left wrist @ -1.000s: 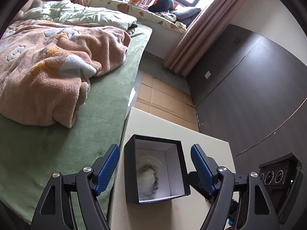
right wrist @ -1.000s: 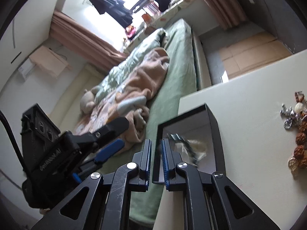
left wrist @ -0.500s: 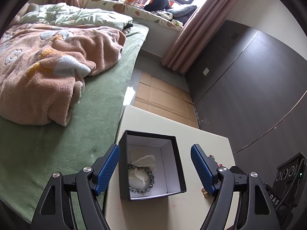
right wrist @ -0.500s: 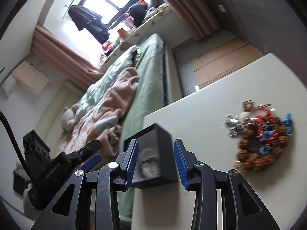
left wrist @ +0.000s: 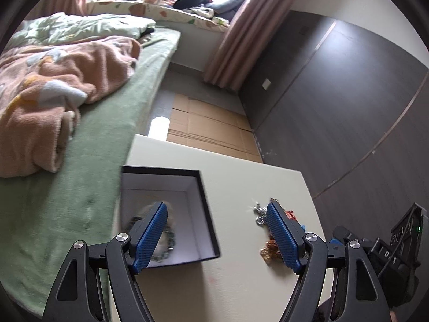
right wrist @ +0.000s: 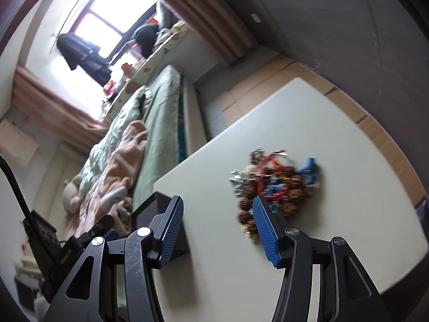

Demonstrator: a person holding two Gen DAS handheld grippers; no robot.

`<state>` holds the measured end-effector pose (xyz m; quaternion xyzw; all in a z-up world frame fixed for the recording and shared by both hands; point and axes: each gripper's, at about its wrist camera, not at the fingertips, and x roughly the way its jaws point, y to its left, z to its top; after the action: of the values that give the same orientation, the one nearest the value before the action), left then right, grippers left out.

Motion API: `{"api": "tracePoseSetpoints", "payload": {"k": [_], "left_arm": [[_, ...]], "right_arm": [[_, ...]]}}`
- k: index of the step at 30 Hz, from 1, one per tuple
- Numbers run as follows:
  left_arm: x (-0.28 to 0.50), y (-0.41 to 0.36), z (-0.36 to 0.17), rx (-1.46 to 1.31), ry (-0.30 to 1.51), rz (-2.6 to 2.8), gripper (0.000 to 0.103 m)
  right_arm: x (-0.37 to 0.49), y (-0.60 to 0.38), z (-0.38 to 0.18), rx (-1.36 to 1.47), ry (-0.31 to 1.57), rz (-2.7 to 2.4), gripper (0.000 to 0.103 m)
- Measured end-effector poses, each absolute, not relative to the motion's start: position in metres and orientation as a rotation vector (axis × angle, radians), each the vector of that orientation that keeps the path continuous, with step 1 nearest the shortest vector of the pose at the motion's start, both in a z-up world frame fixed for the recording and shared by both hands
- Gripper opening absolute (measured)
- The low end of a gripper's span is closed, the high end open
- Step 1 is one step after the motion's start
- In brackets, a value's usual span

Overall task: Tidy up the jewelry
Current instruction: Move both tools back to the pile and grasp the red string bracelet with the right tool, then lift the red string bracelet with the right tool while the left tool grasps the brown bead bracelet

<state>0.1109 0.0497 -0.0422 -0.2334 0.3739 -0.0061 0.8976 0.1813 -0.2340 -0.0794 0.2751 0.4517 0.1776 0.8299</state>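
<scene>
Bracelet (left wrist: pixel 163 244) in box (left wrist: pixel 203 214): left cam only | both jaws apart, empty; right's just widened

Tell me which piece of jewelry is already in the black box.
The dark beaded bracelet: it alone lies inside the black box, on its white lining. The other pieces sit heaped in the jewelry pile on the table.

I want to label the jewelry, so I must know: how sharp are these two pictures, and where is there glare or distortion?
Left wrist view: the black box edge is smeared, the bracelet soft. Right wrist view: the jewelry pile is motion-blurred, the window overexposed. Both views bend straight lines near the borders.
</scene>
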Motion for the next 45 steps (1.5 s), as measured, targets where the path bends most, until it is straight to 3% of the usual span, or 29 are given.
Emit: {"api": "tracePoseSetpoints", "payload": {"k": [11, 16, 20, 36, 38, 40, 45], "left_arm": [[0.132, -0.008, -0.054, -0.397, 0.804, -0.116, 0.077], [0.141, -0.022, -0.062, -0.363, 0.817, -0.135, 0.067], [0.150, -0.027, -0.068, -0.336, 0.839, -0.139, 0.061], [0.171, -0.010, -0.073, -0.349, 0.846, -0.109, 0.061], [0.172, -0.011, -0.074, -0.350, 0.845, -0.115, 0.061], [0.173, -0.014, -0.074, -0.346, 0.846, -0.123, 0.061], [0.176, -0.022, -0.077, -0.341, 0.862, -0.143, 0.061]], "right_arm": [[0.193, -0.271, -0.102, 0.706, 1.028, 0.275, 0.055], [0.207, -0.266, -0.111, 0.687, 1.062, 0.314, 0.054], [0.218, -0.251, -0.111, 0.641, 1.065, 0.351, 0.044], [0.249, -0.209, -0.140, 0.531, 1.163, 0.362, 0.036], [0.251, -0.208, -0.141, 0.512, 1.169, 0.354, 0.030], [0.251, -0.211, -0.142, 0.511, 1.172, 0.350, 0.009], [0.247, -0.229, -0.133, 0.580, 1.136, 0.374, 0.007]]}}
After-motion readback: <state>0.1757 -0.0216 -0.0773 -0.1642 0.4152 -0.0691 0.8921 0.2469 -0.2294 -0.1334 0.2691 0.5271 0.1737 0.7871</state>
